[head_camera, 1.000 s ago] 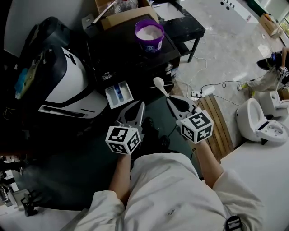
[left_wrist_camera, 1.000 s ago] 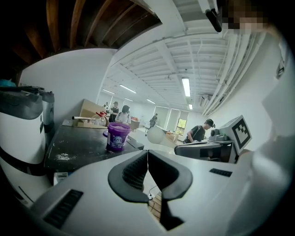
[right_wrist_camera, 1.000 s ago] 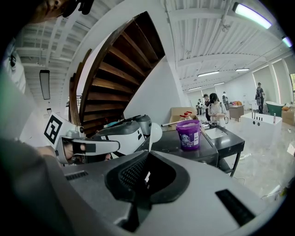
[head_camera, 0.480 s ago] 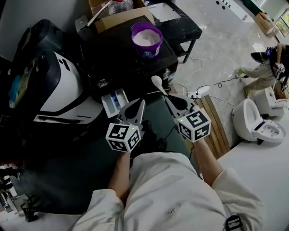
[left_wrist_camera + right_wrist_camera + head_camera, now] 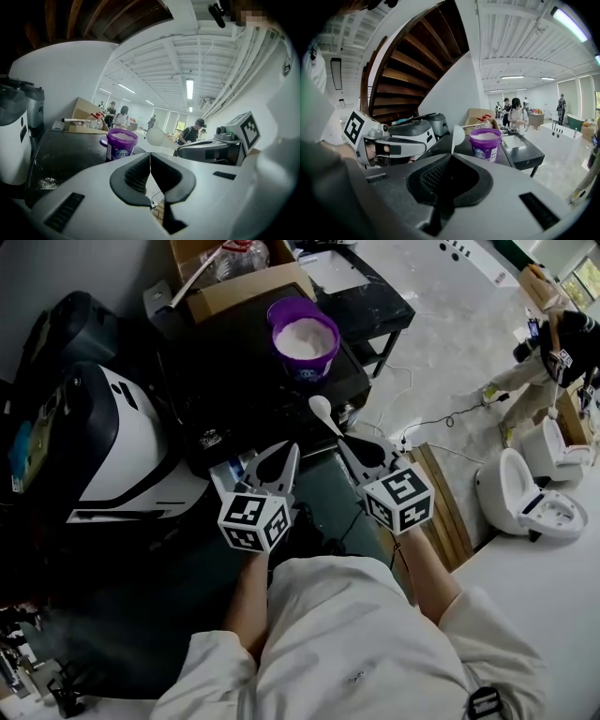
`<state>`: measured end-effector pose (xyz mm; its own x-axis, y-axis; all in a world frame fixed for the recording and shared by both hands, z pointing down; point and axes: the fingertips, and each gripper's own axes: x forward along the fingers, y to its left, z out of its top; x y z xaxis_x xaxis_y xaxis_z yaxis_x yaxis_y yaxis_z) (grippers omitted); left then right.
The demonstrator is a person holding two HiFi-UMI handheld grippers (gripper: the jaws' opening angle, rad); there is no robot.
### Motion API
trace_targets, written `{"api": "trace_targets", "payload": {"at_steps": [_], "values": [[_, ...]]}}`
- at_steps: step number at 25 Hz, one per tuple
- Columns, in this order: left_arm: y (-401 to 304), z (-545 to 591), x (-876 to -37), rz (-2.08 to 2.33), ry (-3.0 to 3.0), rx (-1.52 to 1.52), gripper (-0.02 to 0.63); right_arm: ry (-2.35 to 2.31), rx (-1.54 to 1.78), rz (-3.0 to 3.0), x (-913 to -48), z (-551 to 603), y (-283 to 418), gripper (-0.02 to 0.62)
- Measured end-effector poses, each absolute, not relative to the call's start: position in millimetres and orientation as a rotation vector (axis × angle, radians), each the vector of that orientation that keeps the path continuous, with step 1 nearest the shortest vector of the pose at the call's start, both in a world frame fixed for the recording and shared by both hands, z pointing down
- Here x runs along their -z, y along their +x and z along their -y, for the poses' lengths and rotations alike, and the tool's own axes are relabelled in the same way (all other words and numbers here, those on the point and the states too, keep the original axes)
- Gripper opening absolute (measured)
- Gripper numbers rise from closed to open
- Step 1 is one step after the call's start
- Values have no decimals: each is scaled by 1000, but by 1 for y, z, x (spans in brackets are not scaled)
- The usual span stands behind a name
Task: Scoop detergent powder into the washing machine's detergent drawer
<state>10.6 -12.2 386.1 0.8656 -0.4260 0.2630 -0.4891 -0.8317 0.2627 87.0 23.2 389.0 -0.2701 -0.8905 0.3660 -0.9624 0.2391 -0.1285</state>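
Observation:
A purple tub (image 5: 304, 337) of white powder stands on the black washing machine (image 5: 246, 381). My right gripper (image 5: 345, 441) is shut on the handle of a white spoon (image 5: 321, 408), whose empty bowl points up toward the tub. In the right gripper view the spoon (image 5: 458, 135) rises just left of the tub (image 5: 485, 143). My left gripper (image 5: 292, 448) is shut with nothing in it, beside the right one. It covers most of the white detergent drawer (image 5: 223, 472), which sticks out of the machine's front. The left gripper view shows the tub (image 5: 121, 144) and the spoon (image 5: 156, 137) ahead.
A cardboard box (image 5: 234, 277) sits behind the tub. A white and black appliance (image 5: 112, 442) stands at the left, a black table (image 5: 361, 292) behind right. Cables and a power strip (image 5: 405, 439), wooden slats (image 5: 445, 493) and a toilet (image 5: 520, 493) lie on the floor at right.
Both grippers have edged forward toward the machine, the spoon with the right one. The left gripper now covers most of the drawer. The tub sits lower in the head view.

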Motion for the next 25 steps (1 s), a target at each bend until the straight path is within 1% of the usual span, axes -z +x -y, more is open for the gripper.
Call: {"api": "trace_targets", "payload": {"at_steps": [17, 25], "values": [[18, 93, -384, 596, 2740, -291, 20, 1832, -490, 2231, -386, 60, 93, 8], [21, 111, -386, 578, 2749, -299, 20, 1883, -483, 2170, -387, 78, 111, 8]]}}
